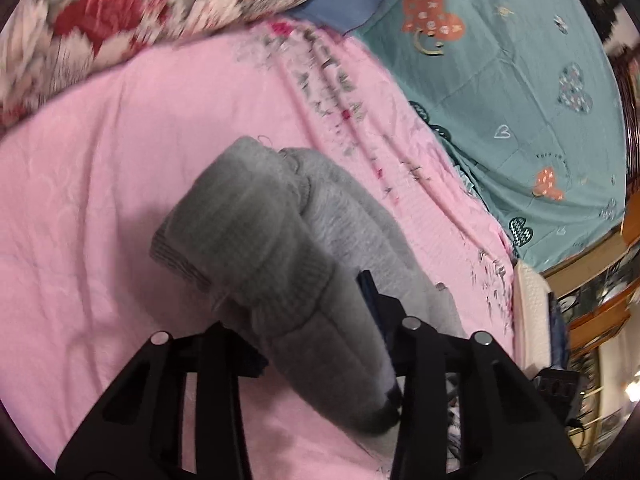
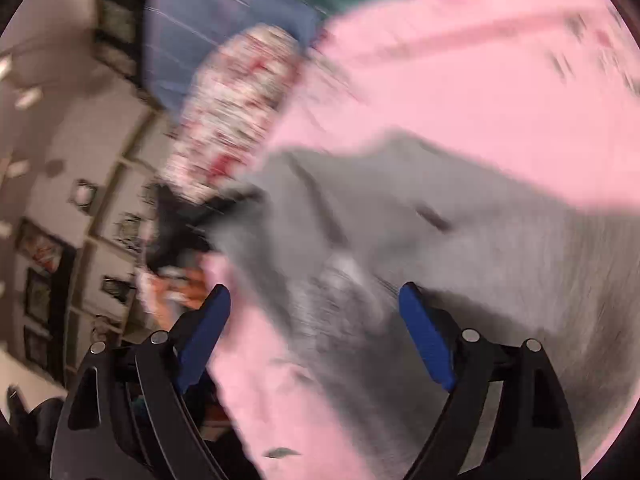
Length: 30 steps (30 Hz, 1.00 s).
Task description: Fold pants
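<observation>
At the bottom of the left view, the left gripper (image 1: 320,344) is clamping a thick fold of the grey pants (image 1: 280,240), probably to carry the bundle over. In the blurred right view, the right gripper (image 2: 316,336) is gaping wide, gripping nothing, over the pants (image 2: 440,260). They are lying mid-frame on the pink sheet (image 1: 120,160), teal quilt (image 1: 520,80) beyond

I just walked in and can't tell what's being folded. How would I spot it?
Find the pink blanket covering the bed. On it lies the grey pants, a soft knitted bundle clamped in the left tool. It is the only plain grey cloth among pink, floral and teal bedding.
</observation>
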Tool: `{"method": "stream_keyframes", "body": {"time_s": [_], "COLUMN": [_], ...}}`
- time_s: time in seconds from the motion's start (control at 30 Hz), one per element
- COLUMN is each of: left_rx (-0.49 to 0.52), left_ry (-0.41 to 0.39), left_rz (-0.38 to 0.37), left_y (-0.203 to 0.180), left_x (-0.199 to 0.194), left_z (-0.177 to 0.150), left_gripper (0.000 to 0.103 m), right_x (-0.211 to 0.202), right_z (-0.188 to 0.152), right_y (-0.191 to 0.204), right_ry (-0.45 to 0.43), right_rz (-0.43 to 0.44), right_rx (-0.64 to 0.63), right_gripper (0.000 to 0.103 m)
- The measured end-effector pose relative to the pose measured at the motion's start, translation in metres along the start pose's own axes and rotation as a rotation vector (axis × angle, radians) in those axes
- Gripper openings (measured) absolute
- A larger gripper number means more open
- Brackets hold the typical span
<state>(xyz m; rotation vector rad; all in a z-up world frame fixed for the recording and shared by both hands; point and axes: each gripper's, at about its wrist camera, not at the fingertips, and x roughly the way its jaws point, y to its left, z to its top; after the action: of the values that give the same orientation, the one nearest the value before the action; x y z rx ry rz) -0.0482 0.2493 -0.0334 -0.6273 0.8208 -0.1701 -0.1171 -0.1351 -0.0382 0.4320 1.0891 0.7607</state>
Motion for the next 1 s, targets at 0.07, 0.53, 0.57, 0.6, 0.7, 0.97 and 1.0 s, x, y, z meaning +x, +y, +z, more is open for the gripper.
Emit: {"method": "stream_keyframes", "body": {"time_s": [0.07,0.53,0.57,0.6,0.7,0.97,1.0], "left_rx": [0.098,1.195,1.265,1.332,1.369,1.044,1.02], "left_ry": [-0.052,0.122,0.179,0.208,0.172,0.32,0.331], "left_rz": [0.014,-0.074,-0.044,-0.005,0.017,-0.232,-0.278], "left_y": [-0.025,-0.277,-0.278,-0.276,-0.271,-0.271,-0.273], "left_x": [-0.015,0.001,0.015,0.027,0.022,-0.008,-0.011], "left_z": [0.001,-0.196,-0.218,-0.239,-0.247,-0.197,-0.203], "left_gripper": [0.031,0.038,0.039,0.04,0.04,0.089,0.101], "right_x": [0.005,-0.173,-0.176,-0.177,-0.186,-0.189,-0.187], "right_z": [-0.004,-0.079,-0.086,-0.093,-0.105,-0.085,-0.081], "right_y": [0.0,-0.079,-0.086,-0.093,-0.11,-0.084,-0.075], "right_ry": [-0.014,-0.499,-0.506,-0.512,-0.523,-0.52,-0.516], "right_rz": [0.002,0.172,0.174,0.179,0.191,0.26,0.277], "right_rx": [-0.027,0.217,0.238,0.261,0.297,0.187,0.163], "right_gripper": [0.087,0.093,0.093,0.093,0.093,0.093,0.093]}}
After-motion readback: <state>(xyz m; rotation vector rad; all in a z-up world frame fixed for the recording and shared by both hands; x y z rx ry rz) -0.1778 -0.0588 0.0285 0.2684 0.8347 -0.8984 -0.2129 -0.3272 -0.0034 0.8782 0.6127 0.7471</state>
